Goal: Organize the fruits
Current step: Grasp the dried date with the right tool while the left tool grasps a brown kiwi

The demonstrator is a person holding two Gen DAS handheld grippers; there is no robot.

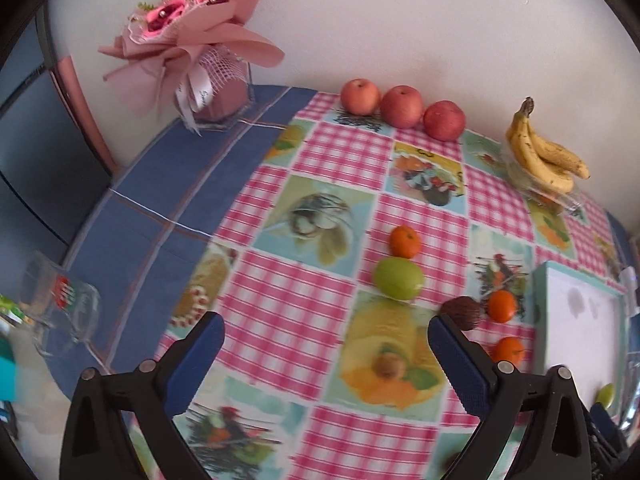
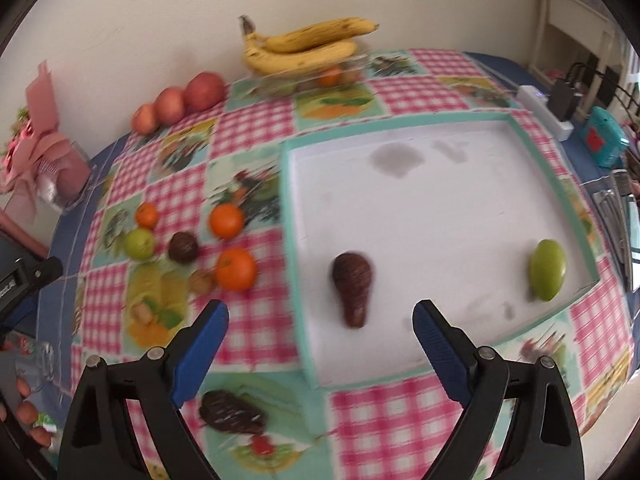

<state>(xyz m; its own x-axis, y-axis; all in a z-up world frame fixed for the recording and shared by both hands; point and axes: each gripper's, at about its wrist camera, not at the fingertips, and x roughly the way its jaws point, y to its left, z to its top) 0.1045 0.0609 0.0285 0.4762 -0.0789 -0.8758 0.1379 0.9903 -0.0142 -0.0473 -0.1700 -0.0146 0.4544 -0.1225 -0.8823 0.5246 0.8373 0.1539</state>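
Observation:
A white tray with a teal rim lies on the checked tablecloth. In it are a brown scaly fruit and a green fruit. My right gripper hovers open over the tray's near left corner, just short of the brown fruit, holding nothing. Left of the tray lie three oranges, a green fruit and a round brown fruit. Another brown fruit lies near the front. My left gripper hangs open and empty above the cloth, short of the green fruit and an orange.
Three apples line the wall. Bananas rest on a clear dish with fruit under them. A pink bouquet stands at the back left and a glass near the left edge. A power strip lies right of the tray.

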